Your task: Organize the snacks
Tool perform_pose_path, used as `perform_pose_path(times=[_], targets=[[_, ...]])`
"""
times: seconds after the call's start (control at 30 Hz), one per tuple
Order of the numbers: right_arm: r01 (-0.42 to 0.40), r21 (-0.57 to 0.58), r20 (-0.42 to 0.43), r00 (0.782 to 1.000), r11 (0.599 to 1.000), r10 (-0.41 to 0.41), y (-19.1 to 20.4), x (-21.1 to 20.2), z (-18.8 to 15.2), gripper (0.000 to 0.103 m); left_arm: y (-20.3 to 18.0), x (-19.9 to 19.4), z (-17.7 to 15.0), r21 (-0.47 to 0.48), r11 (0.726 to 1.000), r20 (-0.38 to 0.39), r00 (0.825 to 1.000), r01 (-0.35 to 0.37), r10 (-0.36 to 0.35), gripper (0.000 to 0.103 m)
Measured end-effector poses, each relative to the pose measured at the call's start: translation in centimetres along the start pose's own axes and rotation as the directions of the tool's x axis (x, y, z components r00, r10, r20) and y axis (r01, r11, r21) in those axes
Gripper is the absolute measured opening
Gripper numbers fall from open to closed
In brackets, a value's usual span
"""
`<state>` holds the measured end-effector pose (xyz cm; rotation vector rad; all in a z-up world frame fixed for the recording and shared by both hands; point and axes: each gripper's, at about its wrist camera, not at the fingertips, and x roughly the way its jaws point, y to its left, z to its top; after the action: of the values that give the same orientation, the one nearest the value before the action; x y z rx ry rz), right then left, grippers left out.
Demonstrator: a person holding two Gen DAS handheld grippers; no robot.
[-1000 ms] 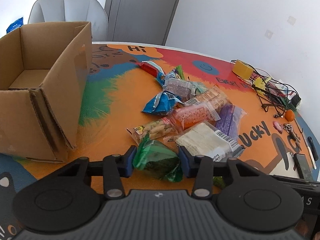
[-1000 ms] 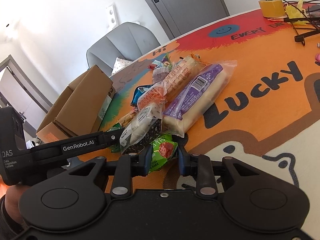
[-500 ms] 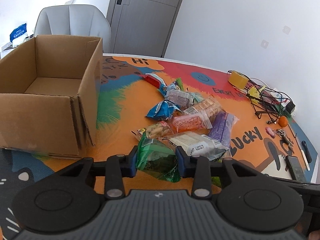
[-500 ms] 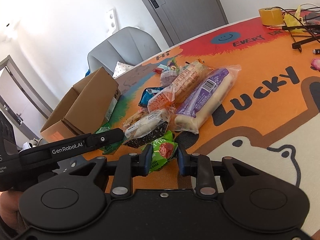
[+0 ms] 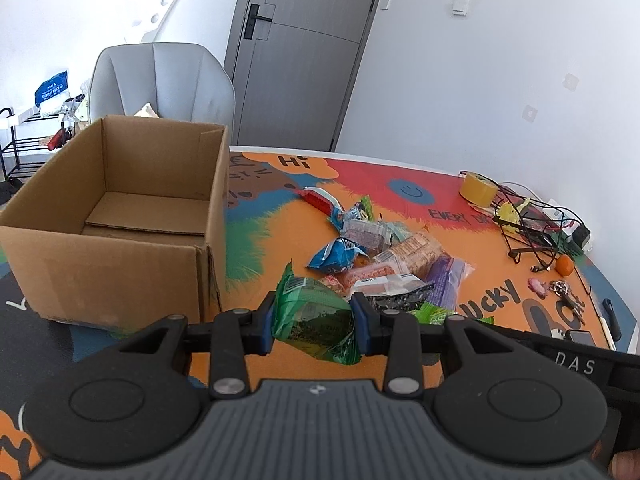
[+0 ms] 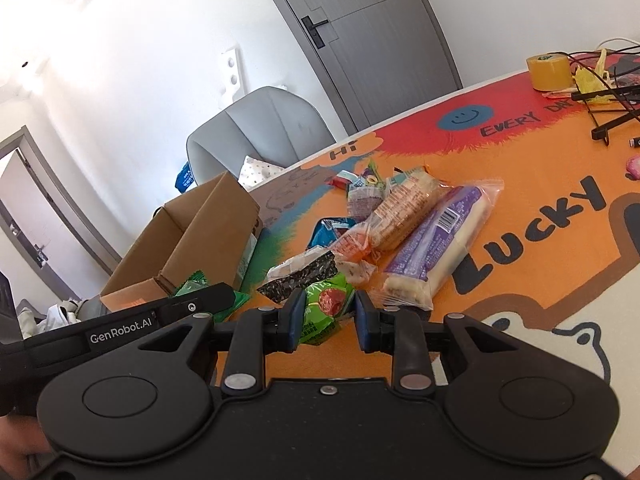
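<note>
The left tongs (image 5: pixel 313 322), low in the centre of the left wrist view, are clamped on a dark green packet (image 5: pixel 316 320), its foil bunched between the blue pads. The right tongs (image 6: pixel 326 322), likewise at lower centre of their own view, are clamped on a bright green packet with a red picture (image 6: pixel 324 312); both packets look lifted clear of the pile.

Just above the tongs in each view lies the rest of the snack pile (image 5: pixel 384 252): a long purple-wrapped bar (image 6: pixel 436 244), an orange pack (image 5: pixel 370 274), a blue bag (image 5: pixel 336 254), a dark speckled packet (image 6: pixel 302 274), a red one (image 5: pixel 318 200) farthest up. The cardboard box (image 5: pixel 112 216), at the left of the left wrist view, stands open and shows only its bare floor, so by my judgement the sorting has barely begun: two packets in hand, none boxed, most of the pile left.

The tabletop (image 5: pixel 400 184) wears a bright orange, red and blue printed cover. At the right of the frame sit a roll of yellow tape (image 5: pixel 478 191), tangled black cables (image 5: pixel 536 224), keys (image 5: pixel 564 294). Behind, a grey chair (image 5: pixel 160 80), a grey door (image 5: pixel 300 52), white walls.
</note>
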<state>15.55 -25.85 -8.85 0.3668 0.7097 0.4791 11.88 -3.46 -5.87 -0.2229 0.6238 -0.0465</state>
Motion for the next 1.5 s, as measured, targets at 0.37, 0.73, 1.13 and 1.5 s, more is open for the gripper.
perform_pose_path(times=[0.37, 0.73, 1.13, 1.5], targets=[[-0.047, -0.034, 0.049, 0.998, 0.998, 0.049, 2.7, 0.8, 2.2, 0.027, 1.4, -2.3, 2.1, -0.011, 1.000, 0.081, 0.997, -0.012, 0.013, 0.037], [-0.092, -0.062, 0.067, 0.993, 0.994, 0.096, 5.7, 2.4, 4.0, 0.027, 4.1, -3.5, 4.0, -0.052, 0.998, 0.145, 0.988, -0.048, 0.055, 0.037], [-0.155, -0.095, 0.044, 0.986, 0.983, 0.160, 9.5, 5.6, 5.8, 0.027, 8.2, -3.4, 5.9, -0.114, 0.986, 0.171, 0.976, -0.118, 0.137, 0.037], [-0.203, -0.137, 0.009, 0.979, 0.970, 0.206, 12.9, 8.4, 6.9, 0.027, 11.4, -2.4, 7.2, -0.174, 0.970, 0.161, 0.967, -0.167, 0.195, 0.040]])
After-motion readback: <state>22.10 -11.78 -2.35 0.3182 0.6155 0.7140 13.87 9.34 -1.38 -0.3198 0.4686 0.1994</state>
